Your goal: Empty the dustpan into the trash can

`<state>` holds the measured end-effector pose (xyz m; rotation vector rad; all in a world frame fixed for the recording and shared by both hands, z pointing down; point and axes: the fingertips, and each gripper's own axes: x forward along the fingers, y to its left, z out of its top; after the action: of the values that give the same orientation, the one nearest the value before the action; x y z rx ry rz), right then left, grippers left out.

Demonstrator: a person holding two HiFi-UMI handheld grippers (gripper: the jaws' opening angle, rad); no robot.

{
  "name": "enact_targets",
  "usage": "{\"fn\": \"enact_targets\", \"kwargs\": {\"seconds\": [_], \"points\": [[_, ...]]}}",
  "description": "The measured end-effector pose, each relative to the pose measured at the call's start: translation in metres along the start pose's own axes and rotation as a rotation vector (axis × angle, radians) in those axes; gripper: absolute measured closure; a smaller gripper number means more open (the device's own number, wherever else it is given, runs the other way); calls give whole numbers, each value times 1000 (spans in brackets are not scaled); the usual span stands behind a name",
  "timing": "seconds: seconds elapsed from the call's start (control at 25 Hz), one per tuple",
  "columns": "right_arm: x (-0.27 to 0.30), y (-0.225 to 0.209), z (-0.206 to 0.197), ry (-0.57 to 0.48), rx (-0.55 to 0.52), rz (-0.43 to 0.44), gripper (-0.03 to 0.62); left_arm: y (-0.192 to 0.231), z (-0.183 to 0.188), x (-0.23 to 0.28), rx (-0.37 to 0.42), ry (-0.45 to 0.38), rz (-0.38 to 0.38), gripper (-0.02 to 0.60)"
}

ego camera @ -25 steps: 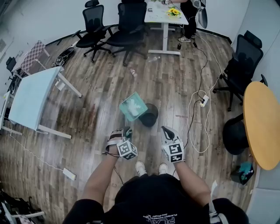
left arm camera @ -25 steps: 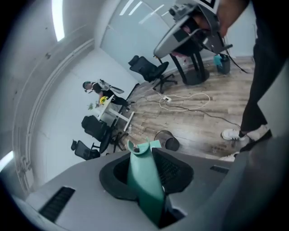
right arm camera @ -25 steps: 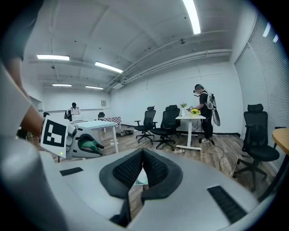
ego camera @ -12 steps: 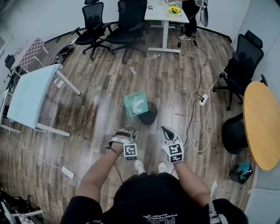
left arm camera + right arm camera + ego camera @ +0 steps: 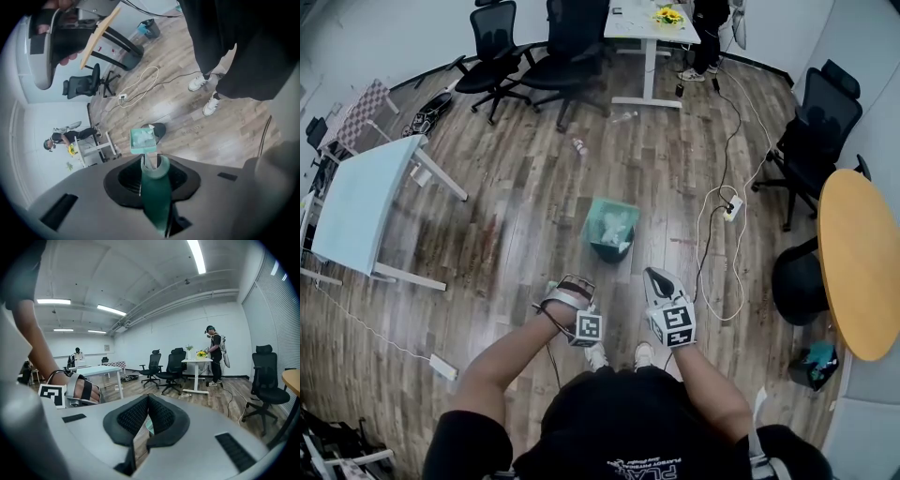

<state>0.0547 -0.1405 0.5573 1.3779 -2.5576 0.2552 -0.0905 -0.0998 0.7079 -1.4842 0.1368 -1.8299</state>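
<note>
A teal dustpan [image 5: 612,223] with white scraps in it hangs tilted right over the black trash can [image 5: 612,249] on the wood floor and hides most of the can's mouth. My left gripper [image 5: 574,283] is shut on the dustpan's long teal handle [image 5: 154,194]. In the left gripper view the pan [image 5: 142,140] sits against the can [image 5: 158,131]. My right gripper [image 5: 656,278] hovers beside the left one, near the can's right side. It is shut [image 5: 147,399] and holds nothing.
A white cable and power strip [image 5: 727,208] trail across the floor right of the can. Office chairs [image 5: 492,52] and a desk [image 5: 649,21] stand at the back. There is a white table [image 5: 358,208] at left, a round wooden table [image 5: 861,262] at right, and my shoes [image 5: 598,356] below.
The dustpan has swung from the can's left side to directly over it and dropped lower, as my left hand rolled. The right gripper has stayed put.
</note>
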Motion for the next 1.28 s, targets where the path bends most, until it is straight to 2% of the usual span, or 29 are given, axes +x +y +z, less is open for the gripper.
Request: {"fn": "enact_targets", "kwargs": {"seconds": [0.2, 0.48, 0.68, 0.8, 0.88, 1.08, 1.28], "points": [[-1, -1, 2, -5, -1, 1, 569, -1, 2, 2, 106, 20, 15, 483], [-4, 3, 2, -7, -3, 13, 569, -17, 18, 8, 360, 45, 44, 488], [-6, 5, -2, 1, 0, 13, 569, -23, 8, -2, 532, 99, 4, 488], [-3, 8, -1, 6, 2, 14, 569, -23, 1, -2, 667, 122, 7, 488], [-6, 7, -4, 8, 4, 16, 569, -24, 5, -1, 730, 137, 5, 488], [-14, 10, -10, 10, 10, 27, 569, -15, 6, -9, 794, 175, -8, 485], [-15, 12, -14, 17, 16, 34, 569, -19, 4, 3, 816, 193, -37, 479]]}}
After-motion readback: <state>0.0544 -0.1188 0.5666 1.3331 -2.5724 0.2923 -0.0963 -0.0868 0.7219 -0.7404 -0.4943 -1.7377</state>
